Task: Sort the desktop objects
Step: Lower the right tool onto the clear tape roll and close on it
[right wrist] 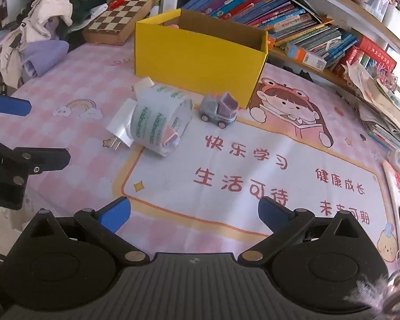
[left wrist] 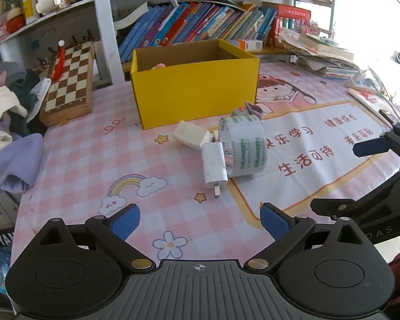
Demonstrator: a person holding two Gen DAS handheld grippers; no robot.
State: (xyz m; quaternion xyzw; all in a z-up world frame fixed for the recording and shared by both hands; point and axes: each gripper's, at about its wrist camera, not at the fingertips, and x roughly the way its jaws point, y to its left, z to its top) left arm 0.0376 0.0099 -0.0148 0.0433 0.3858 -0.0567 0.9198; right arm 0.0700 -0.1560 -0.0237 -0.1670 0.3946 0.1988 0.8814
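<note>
Left gripper (left wrist: 200,221) and right gripper (right wrist: 194,213) hover with jaws apart, holding nothing. At centre frame lie a white plug charger (left wrist: 214,166), a clear tape roll (left wrist: 244,145) and a small grey toy truck (right wrist: 219,110) — the yellow cardboard box (left wrist: 194,85) behind. Likely next: close on the charger.

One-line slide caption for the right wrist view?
Open right tongs face tape roll, toy truck and yellow box.

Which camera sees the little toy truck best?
The right wrist view. There the toy truck shows whole, wheels and all, in front of the yellow box. In the left wrist view only its top peeks out behind the tape roll.
</note>
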